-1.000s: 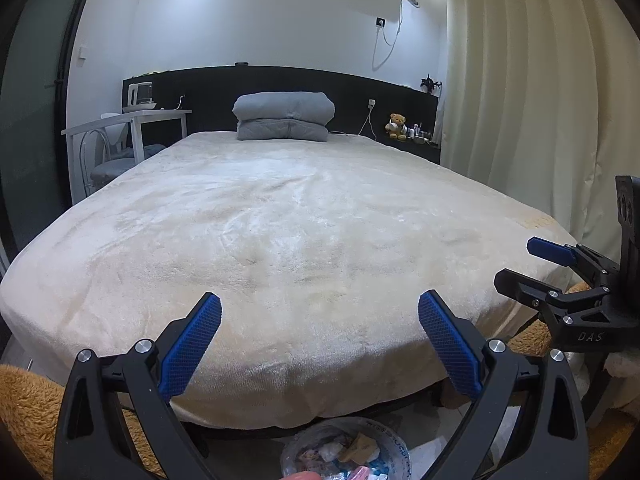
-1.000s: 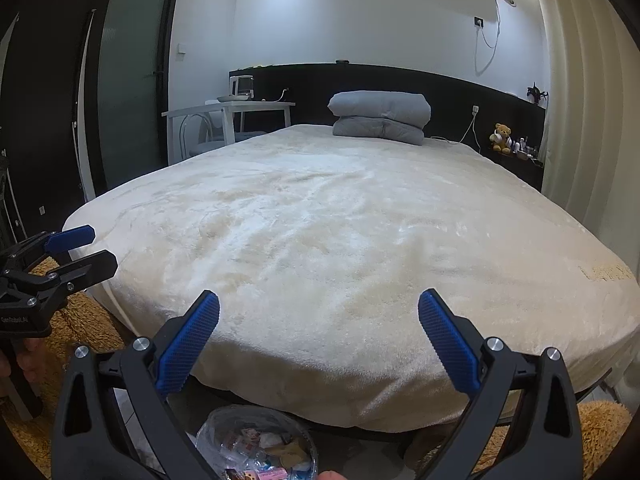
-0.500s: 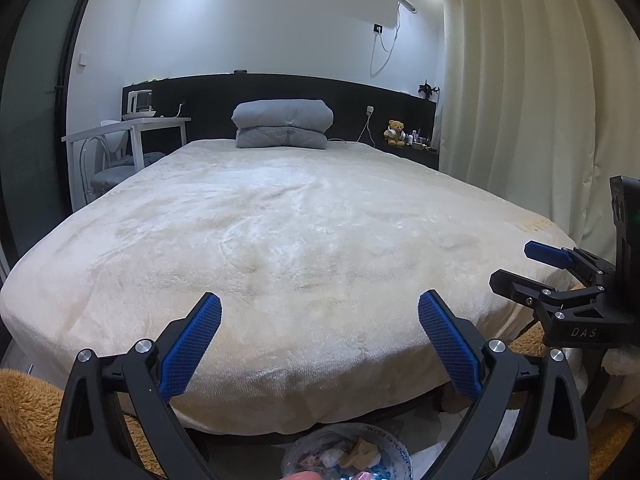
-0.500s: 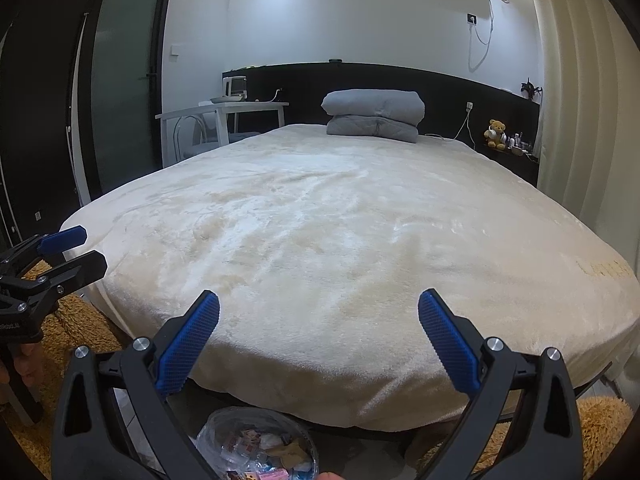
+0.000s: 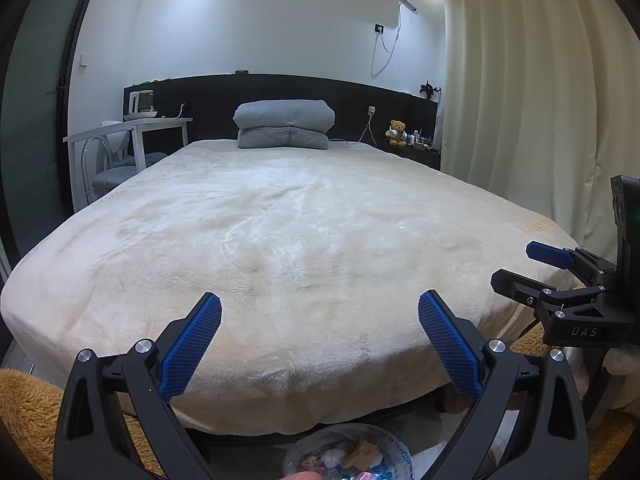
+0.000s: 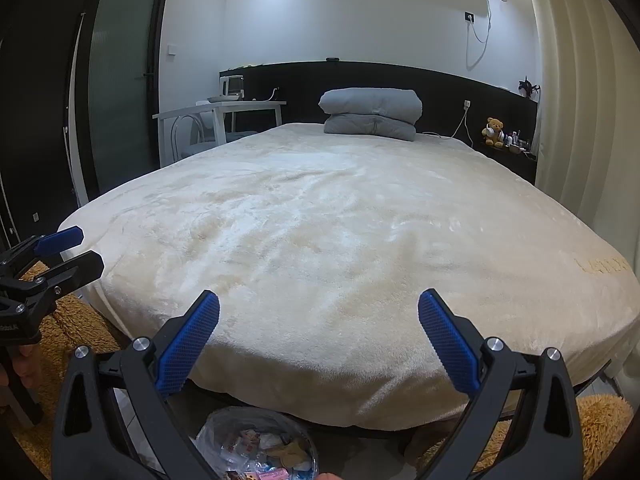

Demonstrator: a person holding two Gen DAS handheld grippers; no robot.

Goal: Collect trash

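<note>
While level over bed (image 5: 304, 240) | left gripper (image 5: 320, 344), right gripper (image 6: 319, 344) spread, empty

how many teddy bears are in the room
1. A teddy bear sits on the dark shelf right of the bed's head, near the curtain, past the folded grey duvet. Others could be hidden out of view.

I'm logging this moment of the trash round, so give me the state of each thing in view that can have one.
left gripper: open, holds nothing.
right gripper: open, holds nothing.
trash bin: on the floor at the foot of the bed, bag-lined, wrappers inside.
bed: covered by a cream blanket, no trash visible on it.
grey quilt: folded, at the headboard.
curtain: drawn shut.
</note>
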